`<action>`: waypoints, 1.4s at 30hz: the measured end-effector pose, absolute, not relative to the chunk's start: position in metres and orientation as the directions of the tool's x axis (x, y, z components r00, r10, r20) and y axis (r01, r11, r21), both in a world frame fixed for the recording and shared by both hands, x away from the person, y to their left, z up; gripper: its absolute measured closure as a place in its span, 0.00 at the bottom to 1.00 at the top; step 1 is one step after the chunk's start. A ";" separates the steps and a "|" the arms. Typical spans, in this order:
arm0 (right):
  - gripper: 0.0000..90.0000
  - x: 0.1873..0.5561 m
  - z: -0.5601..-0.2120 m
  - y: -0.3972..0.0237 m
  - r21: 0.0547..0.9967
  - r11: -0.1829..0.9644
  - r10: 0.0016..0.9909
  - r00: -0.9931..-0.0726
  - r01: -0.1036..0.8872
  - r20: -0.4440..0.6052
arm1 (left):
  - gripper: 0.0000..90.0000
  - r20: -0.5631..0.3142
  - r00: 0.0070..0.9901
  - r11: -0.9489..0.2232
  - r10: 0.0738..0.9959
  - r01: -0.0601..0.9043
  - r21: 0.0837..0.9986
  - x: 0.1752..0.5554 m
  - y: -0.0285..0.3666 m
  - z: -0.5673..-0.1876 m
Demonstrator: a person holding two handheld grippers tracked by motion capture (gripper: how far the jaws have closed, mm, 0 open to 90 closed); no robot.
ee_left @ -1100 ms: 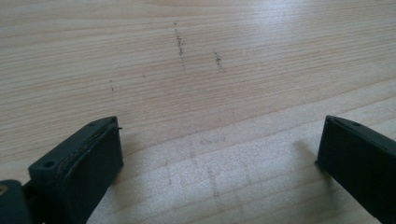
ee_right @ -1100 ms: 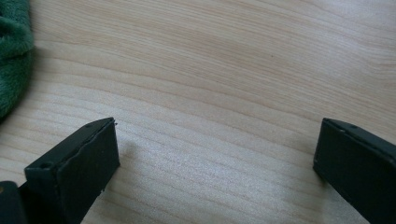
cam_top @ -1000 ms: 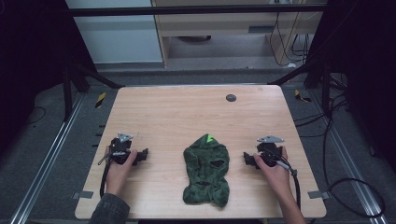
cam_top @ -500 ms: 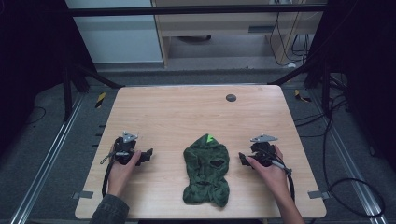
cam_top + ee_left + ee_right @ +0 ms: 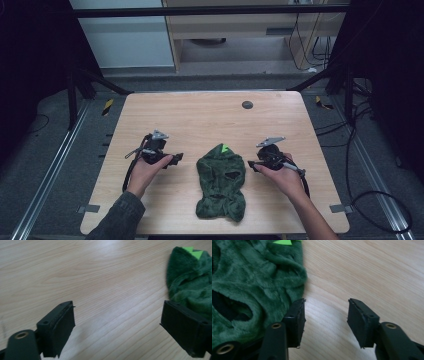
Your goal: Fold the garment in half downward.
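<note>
High view: our green fuzzy hood (image 5: 220,182) lies flat on the desk (image 5: 200,120) between our left gripper (image 5: 176,158) and right gripper (image 5: 251,165). Both have fingers spread wide, holding nothing. We should each slide one finger under an edge and pinch gently.

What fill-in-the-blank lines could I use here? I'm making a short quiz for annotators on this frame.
1. The green fleece mask lies on the table ____ the two hand-held grippers.
2. The jaws of the left hand-held gripper stand ____.
3. The small tag at the mask's far end is bright ____.
4. The right hand-held gripper holds ____ between its jaws.

Missing words: between; open; green; nothing
</note>
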State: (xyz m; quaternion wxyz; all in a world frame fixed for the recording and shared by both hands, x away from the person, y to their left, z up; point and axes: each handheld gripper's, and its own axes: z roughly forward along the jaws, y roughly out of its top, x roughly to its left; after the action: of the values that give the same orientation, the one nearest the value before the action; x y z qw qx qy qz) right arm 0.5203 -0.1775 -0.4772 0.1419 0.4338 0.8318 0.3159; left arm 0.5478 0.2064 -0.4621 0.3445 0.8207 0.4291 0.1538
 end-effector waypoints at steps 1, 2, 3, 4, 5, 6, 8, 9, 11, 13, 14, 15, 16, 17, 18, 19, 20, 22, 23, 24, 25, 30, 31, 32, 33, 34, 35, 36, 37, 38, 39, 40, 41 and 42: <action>0.58 0.521 -0.476 -0.176 0.649 0.425 0.807 -0.589 0.631 0.044 | 0.14 -0.040 0.595 -0.404 0.803 0.592 0.697 0.549 0.202 -0.461; 0.60 0.523 -0.476 -0.174 0.647 0.429 0.800 -0.598 0.630 0.051 | 0.15 -0.040 0.605 -0.413 0.795 0.589 0.695 0.551 0.198 -0.461; 0.60 0.523 -0.476 -0.174 0.647 0.429 0.800 -0.598 0.630 0.051 | 0.16 -0.040 0.605 -0.413 0.795 0.589 0.695 0.551 0.198 -0.461; 0.64 0.527 -0.474 -0.168 0.638 0.447 0.784 -0.618 0.627 0.059 | 0.19 -0.038 0.624 -0.434 0.780 0.585 0.685 0.553 0.189 -0.461; 0.65 0.528 -0.474 -0.167 0.636 0.457 0.776 -0.628 0.622 0.056 | 0.21 -0.036 0.632 -0.443 0.775 0.582 0.682 0.555 0.186 -0.460; 0.67 0.529 -0.473 -0.165 0.637 0.468 0.768 -0.639 0.613 0.051 | 0.22 -0.036 0.639 -0.450 0.768 0.580 0.679 0.557 0.182 -0.460; 0.72 0.531 -0.471 -0.162 0.639 0.473 0.755 -0.653 0.606 0.060 | 0.25 -0.032 0.647 -0.457 0.762 0.572 0.681 0.559 0.177 -0.456; 0.74 0.533 -0.470 -0.160 0.640 0.477 0.751 -0.658 0.603 0.060 | 0.27 -0.028 0.653 -0.463 0.757 0.565 0.683 0.560 0.174 -0.454; 0.78 0.535 -0.469 -0.158 0.649 0.478 0.738 -0.672 0.592 0.069 | 0.30 -0.026 0.662 -0.469 0.749 0.558 0.684 0.562 0.169 -0.452; 0.81 0.538 -0.469 -0.156 0.652 0.478 0.733 -0.677 0.588 0.073 | 0.31 -0.029 0.665 -0.472 0.746 0.559 0.681 0.563 0.167 -0.452; 0.81 0.540 -0.469 -0.155 0.652 0.474 0.732 -0.676 0.592 0.081 | 0.31 -0.030 0.671 -0.479 0.741 0.559 0.677 0.565 0.162 -0.453; 0.81 0.541 -0.470 -0.153 0.656 0.472 0.731 -0.678 0.589 0.083 | 0.32 -0.030 0.671 -0.479 0.741 0.559 0.677 0.565 0.162 -0.453; 0.81 0.543 -0.469 -0.151 0.652 0.473 0.732 -0.676 0.592 0.083 | 0.32 -0.028 0.677 -0.488 0.735 0.558 0.672 0.566 0.158 -0.454; 0.80 0.543 -0.469 -0.150 0.651 0.472 0.732 -0.676 0.594 0.085 | 0.33 -0.029 0.681 -0.494 0.731 0.559 0.666 0.567 0.156 -0.455; 0.80 0.543 -0.469 -0.150 0.651 0.472 0.732 -0.676 0.594 0.085 | 0.34 -0.029 0.681 -0.494 0.731 0.559 0.666 0.567 0.156 -0.455; 0.79 0.544 -0.470 -0.149 0.650 0.472 0.734 -0.674 0.595 0.083 | 0.34 -0.038 0.687 -0.495 0.726 0.560 0.664 0.568 0.154 -0.456; 0.76 0.547 -0.472 -0.146 0.641 0.474 0.734 -0.673 0.603 0.090 | 0.35 -0.035 0.694 -0.508 0.720 0.560 0.655 0.568 0.152 -0.458; 0.71 0.549 -0.475 -0.143 0.632 0.483 0.732 -0.676 0.606 0.088 | 0.34 -0.027 0.707 -0.530 0.706 0.554 0.642 0.567 0.146 -0.462; 0.71 0.549 -0.475 -0.143 0.632 0.483 0.732 -0.676 0.606 0.088 | 0.33 -0.027 0.707 -0.530 0.706 0.554 0.642 0.567 0.146 -0.462; 0.70 0.551 -0.477 -0.142 0.628 0.478 0.731 -0.674 0.614 0.103 | 0.33 -0.034 0.715 -0.534 0.699 0.552 0.640 0.567 0.144 -0.463; 0.70 0.551 -0.477 -0.142 0.628 0.478 0.731 -0.674 0.614 0.103 | 0.33 -0.034 0.715 -0.534 0.699 0.552 0.640 0.567 0.144 -0.463; 0.62 0.549 -0.483 -0.136 0.609 0.501 0.720 -0.687 0.615 0.101 | 0.31 -0.029 0.724 -0.551 0.689 0.549 0.629 0.566 0.141 -0.469; 0.61 0.549 -0.484 -0.135 0.607 0.502 0.720 -0.687 0.616 0.101 | 0.31 -0.029 0.724 -0.551 0.689 0.549 0.629 0.566 0.141 -0.469; 0.60 0.549 -0.484 -0.134 0.600 0.508 0.721 -0.686 0.618 0.096 | 0.31 -0.027 0.732 -0.560 0.681 0.544 0.625 0.565 0.140 -0.471; 0.59 0.548 -0.485 -0.134 0.599 0.510 0.722 -0.686 0.617 0.093 | 0.31 -0.027 0.732 -0.560 0.681 0.544 0.625 0.565 0.140 -0.471; 0.58 0.548 -0.485 -0.133 0.594 0.515 0.721 -0.687 0.618 0.091 | 0.31 -0.027 0.732 -0.557 0.681 0.542 0.629 0.564 0.139 -0.473; 0.58 0.548 -0.486 -0.132 0.594 0.522 0.718 -0.692 0.612 0.083 | 0.31 -0.030 0.731 -0.557 0.682 0.545 0.627 0.564 0.139 -0.474; 0.58 0.548 -0.486 -0.132 0.597 0.519 0.719 -0.690 0.612 0.082 | 0.30 -0.035 0.732 -0.555 0.681 0.546 0.627 0.564 0.138 -0.475; 0.58 0.548 -0.486 -0.132 0.596 0.520 0.719 -0.691 0.611 0.081 | 0.30 -0.031 0.735 -0.561 0.677 0.544 0.624 0.564 0.138 -0.476; 0.58 0.548 -0.486 -0.132 0.595 0.520 0.720 -0.689 0.613 0.081 | 0.30 -0.034 0.732 -0.557 0.680 0.546 0.626 0.564 0.138 -0.477; 0.59 0.548 -0.486 -0.132 0.594 0.520 0.720 -0.689 0.613 0.080 | 0.30 -0.036 0.730 -0.556 0.683 0.551 0.623 0.565 0.137 -0.478; 0.60 0.547 -0.486 -0.131 0.595 0.520 0.719 -0.690 0.612 0.082 | 0.30 -0.041 0.730 -0.555 0.682 0.553 0.622 0.565 0.137 -0.480; 0.60 0.547 -0.486 -0.131 0.595 0.520 0.719 -0.690 0.612 0.082 | 0.30 -0.041 0.730 -0.555 0.682 0.553 0.622 0.565 0.137 -0.480; 0.62 0.547 -0.486 -0.131 0.596 0.530 0.713 -0.698 0.603 0.072 | 0.31 -0.046 0.733 -0.557 0.679 0.555 0.618 0.565 0.135 -0.481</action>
State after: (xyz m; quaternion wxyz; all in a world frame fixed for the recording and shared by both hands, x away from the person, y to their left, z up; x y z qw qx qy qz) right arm 0.5471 -0.1310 -0.4862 0.0905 0.3781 0.8701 0.3030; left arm 0.5649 0.1355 -0.4814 0.3127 0.8768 0.3516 0.0991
